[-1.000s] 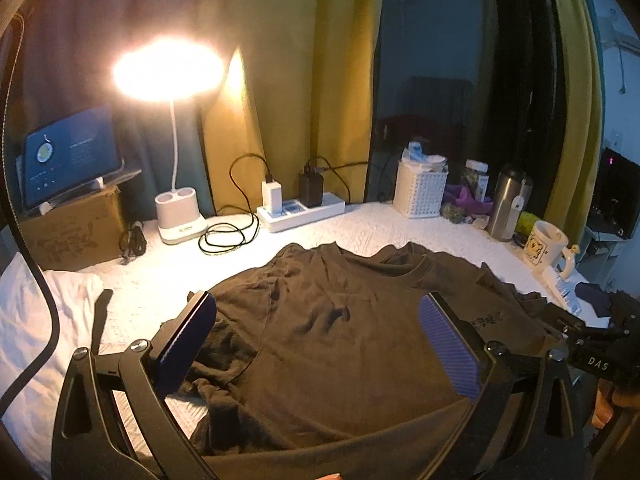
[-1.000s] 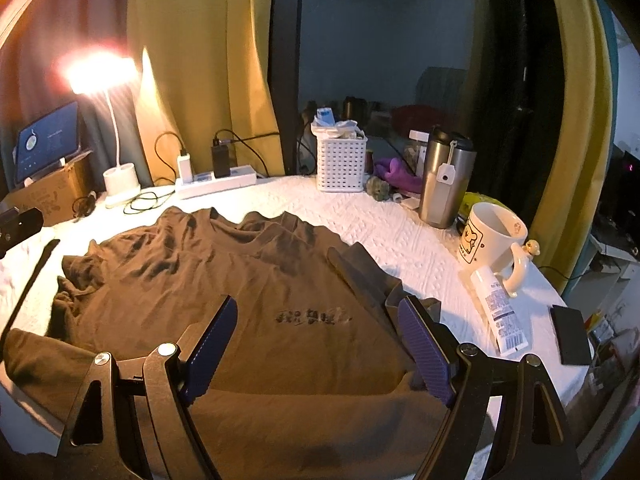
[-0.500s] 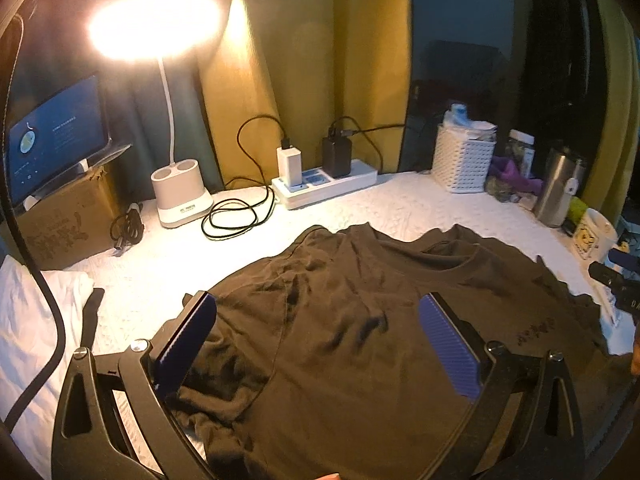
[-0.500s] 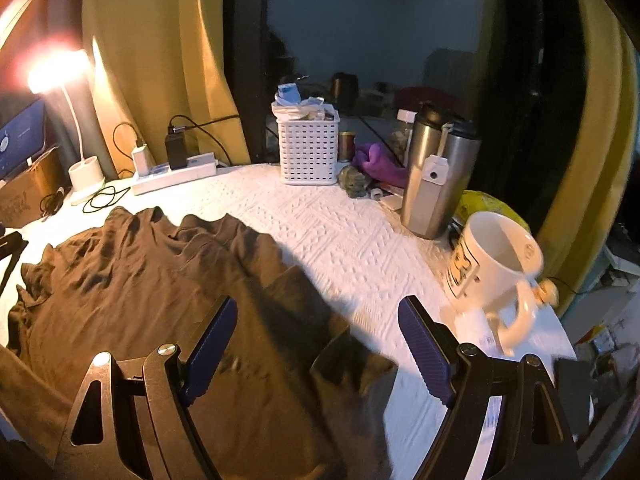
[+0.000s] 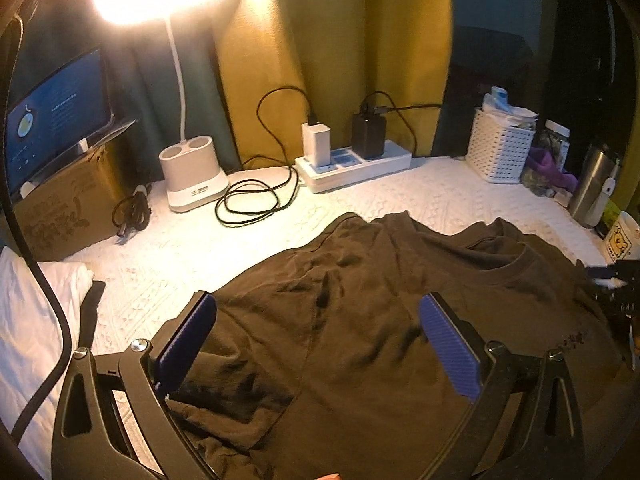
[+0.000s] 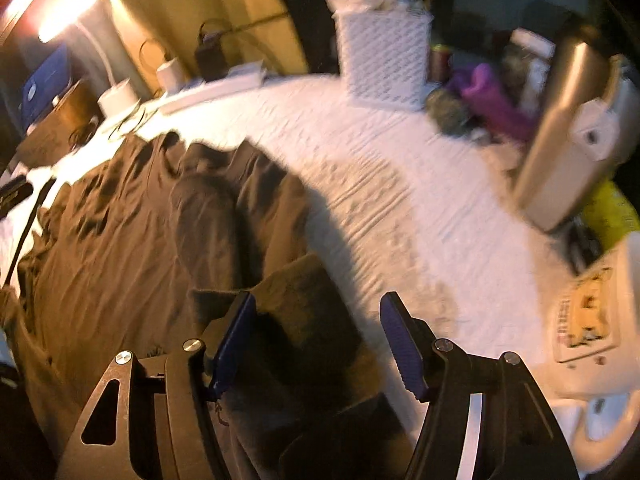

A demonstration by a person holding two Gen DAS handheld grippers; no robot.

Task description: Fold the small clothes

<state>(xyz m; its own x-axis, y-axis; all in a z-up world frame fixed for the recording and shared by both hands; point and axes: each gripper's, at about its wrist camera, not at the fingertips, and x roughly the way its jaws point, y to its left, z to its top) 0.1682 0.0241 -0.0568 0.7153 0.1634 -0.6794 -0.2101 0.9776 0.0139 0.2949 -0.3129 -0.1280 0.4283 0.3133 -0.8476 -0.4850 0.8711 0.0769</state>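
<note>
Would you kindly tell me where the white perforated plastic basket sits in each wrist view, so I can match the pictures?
Left wrist: the white perforated plastic basket stands upper right, at the far edge of the white textured tablecloth.
Right wrist: it is top centre, blurred.
Shared landmark: the white power strip lies left of the basket in both.

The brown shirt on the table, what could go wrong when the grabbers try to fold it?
1. The brown shirt is bunched and wrinkled, so a fold could come out crooked.
2. The right gripper is closing its jaws over the sleeve at the shirt's edge; it might catch only one layer, or the white table cover too.
3. The mug and the steel flask stand close by, so a wide swing could knock them.
</note>
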